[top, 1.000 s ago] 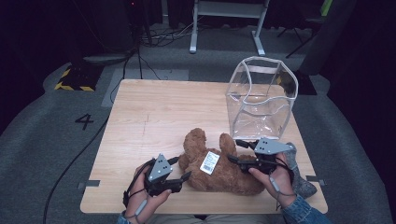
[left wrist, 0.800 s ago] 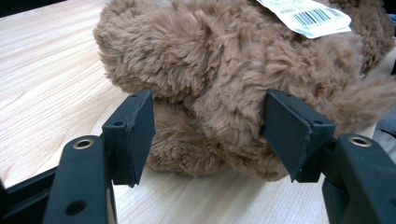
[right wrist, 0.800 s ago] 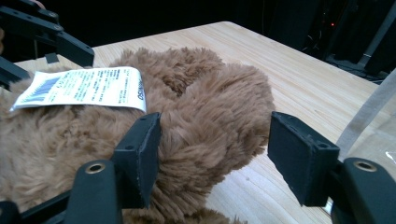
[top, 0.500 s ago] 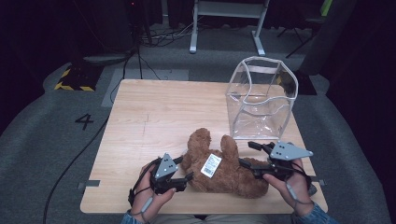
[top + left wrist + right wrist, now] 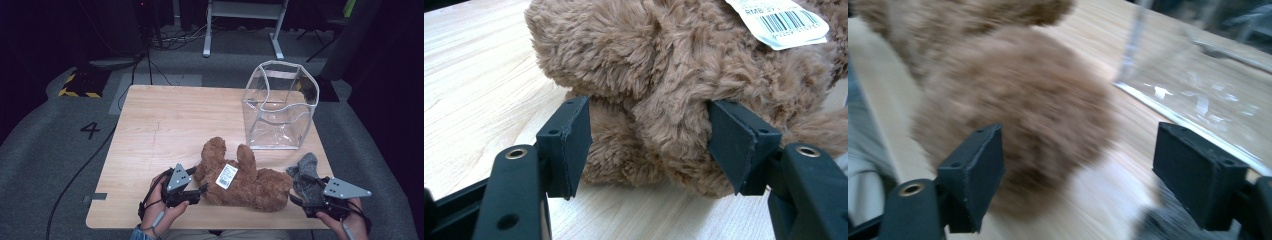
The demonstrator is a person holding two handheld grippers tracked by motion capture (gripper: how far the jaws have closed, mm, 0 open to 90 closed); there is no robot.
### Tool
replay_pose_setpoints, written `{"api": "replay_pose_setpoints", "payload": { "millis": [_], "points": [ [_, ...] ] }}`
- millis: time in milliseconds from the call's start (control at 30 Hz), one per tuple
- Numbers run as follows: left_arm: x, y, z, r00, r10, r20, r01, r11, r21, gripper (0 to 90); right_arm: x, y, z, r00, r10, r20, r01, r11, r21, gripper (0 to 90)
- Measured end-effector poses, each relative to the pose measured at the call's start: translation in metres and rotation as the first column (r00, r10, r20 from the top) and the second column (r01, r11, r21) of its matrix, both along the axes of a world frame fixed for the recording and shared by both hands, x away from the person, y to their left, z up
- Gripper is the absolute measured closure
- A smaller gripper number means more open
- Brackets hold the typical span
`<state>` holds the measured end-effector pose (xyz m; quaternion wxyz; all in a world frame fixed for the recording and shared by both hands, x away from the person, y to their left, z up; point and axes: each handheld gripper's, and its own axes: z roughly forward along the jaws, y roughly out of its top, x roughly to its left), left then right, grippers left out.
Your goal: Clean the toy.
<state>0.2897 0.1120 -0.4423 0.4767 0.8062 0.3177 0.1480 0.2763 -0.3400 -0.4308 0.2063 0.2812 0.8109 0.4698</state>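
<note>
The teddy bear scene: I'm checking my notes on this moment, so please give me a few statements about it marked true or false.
1. The teddy bear lies on the wooden table. True.
2. The bear sits inside the clear plastic bag. False: the bag stands apart from the bear, farther back on the table.
3. The left tool has brown plush between its jaws. True.
4. The right tool is clamped on the bear. False: its jaws have just been opening and stand wide, with nothing pressed between them.
5. A white barcode tag lies on the bear. True.
6. The grey cloth lies at the table's left edge. False: it lies at the right, beside the bear.
</note>
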Motion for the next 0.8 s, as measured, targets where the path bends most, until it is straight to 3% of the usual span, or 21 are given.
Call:
{"api": "replay_pose_setpoints", "payload": {
  "millis": [67, 100, 133, 167, 200, 300, 367, 400, 433, 467, 500, 567, 600, 633, 667, 700, 733, 767, 800],
  "points": [
    [0.000, 0.000, 0.000, 1.0000, -0.002, -0.001, 0.002, 1.0000, 0.001, 35.5, 0.008, -0.016, -0.007, 0.9968, -0.080, -0.002, 0.080, 0.9922, -0.096, 25.1],
    [0.000, 0.000, 0.000, 1.0000, -0.002, -0.001, 0.002, 1.0000, 0.001, 35.5, 0.013, -0.021, -0.013, 0.9926, -0.121, -0.008, 0.119, 0.9820, -0.147, 24.8],
    [0.000, 0.000, 0.000, 1.0000, -0.001, 0.001, 0.001, 1.0000, 0.005, 35.6, 0.024, -0.030, -0.025, 0.9848, -0.172, -0.028, 0.162, 0.9629, -0.216, 23.0],
    [0.000, 0.000, 0.000, 1.0000, -0.001, 0.001, 0.001, 1.0000, 0.005, 35.6, 0.024, -0.030, -0.025, 0.9848, -0.172, -0.028, 0.162, 0.9629, -0.216, 23.0],
    [0.000, 0.000, 0.000, 1.0000, -0.001, 0.001, 0.001, 1.0000, 0.004, 35.5, 0.037, -0.037, -0.041, 0.9773, -0.201, -0.067, 0.180, 0.9554, -0.234, 21.4],
    [0.000, 0.000, 0.000, 1.0000, -0.002, -0.001, 0.002, 1.0000, 0.002, 35.5, 0.051, -0.040, -0.059, 0.9682, -0.223, -0.113, 0.187, 0.9452, -0.268, 18.5],
    [0.000, 0.000, 0.000, 1.0000, -0.002, -0.005, 0.002, 1.0000, 0.001, 35.5, 0.058, -0.041, -0.065, 0.9591, -0.237, -0.155, 0.198, 0.9525, -0.232, 21.4],
    [0.000, 0.000, 0.000, 1.0000, -0.002, -0.005, 0.002, 1.0000, 0.001, 35.5, 0.058, -0.041, -0.065, 0.9591, -0.237, -0.155, 0.198, 0.9525, -0.232, 21.4],
    [0.000, 0.000, 0.000, 1.0000, -0.003, -0.005, 0.003, 1.0000, 0.000, 35.4, 0.061, -0.043, -0.062, 0.9588, -0.184, -0.216, 0.144, 0.9714, -0.188, 58.4],
    [0.000, 0.000, 0.000, 1.0000, -0.003, -0.004, 0.003, 1.0000, 0.000, 35.5, 0.060, -0.042, -0.059, 0.9614, -0.151, -0.230, 0.106, 0.9750, -0.195, 68.1],
    [0.001, 0.000, 0.000, 1.0000, -0.003, -0.004, 0.003, 1.0000, -0.001, 35.5, 0.060, -0.041, -0.057, 0.9625, -0.145, -0.229, 0.092, 0.9697, -0.227, 73.3],
    [0.001, 0.000, 0.000, 1.0000, -0.003, -0.005, 0.003, 1.0000, -0.002, 35.5, 0.058, -0.038, -0.053, 0.9620, -0.143, -0.233, 0.088, 0.9683, -0.234, 75.3],
    [0.001, 0.000, 0.000, 1.0000, -0.003, -0.005, 0.003, 1.0000, -0.004, 35.5, 0.055, -0.037, -0.039, 0.9683, -0.122, -0.218, 0.082, 0.9798, -0.182, 76.6],
    [0.001, 0.000, 0.000, 1.0000, -0.003, -0.005, 0.003, 1.0000, -0.004, 35.5, 0.055, -0.037, -0.039, 0.9683, -0.122, -0.218, 0.082, 0.9798, -0.182, 76.6],
    [0.001, 0.000, 0.000, 1.0000, -0.001, -0.004, 0.001, 1.0000, -0.004, 35.5, 0.050, -0.035, -0.016, 0.9797, -0.114, -0.165, 0.090, 0.9852, -0.146, 76.8],
    [0.001, 0.000, 0.000, 1.0000, -0.001, -0.003, 0.001, 1.0000, -0.002, 35.5, 0.050, -0.035, -0.016, 0.9797, -0.114, -0.165, 0.090, 0.9852, -0.146, 76.8],
    [0.001, 0.000, 0.001, 1.0000, -0.002, -0.003, 0.002, 1.0000, -0.001, 35.5, 0.043, -0.030, 0.009, 0.9891, -0.088, -0.118, 0.075, 0.9916, -0.105, 76.9],
    [0.001, 0.000, 0.001, 1.0000, -0.002, -0.003, 0.002, 1.0000, -0.001, 35.5, 0.043, -0.030, 0.009, 0.9891, -0.088, -0.118, 0.075, 0.9916, -0.105, 76.9],
    [0.001, 0.000, 0.000, 1.0000, -0.001, -0.003, 0.001, 1.0000, -0.003, 35.5, 0.037, -0.024, 0.024, 0.9932, -0.065, -0.097, 0.058, 0.9953, -0.078, 76.8]
  ]
}}
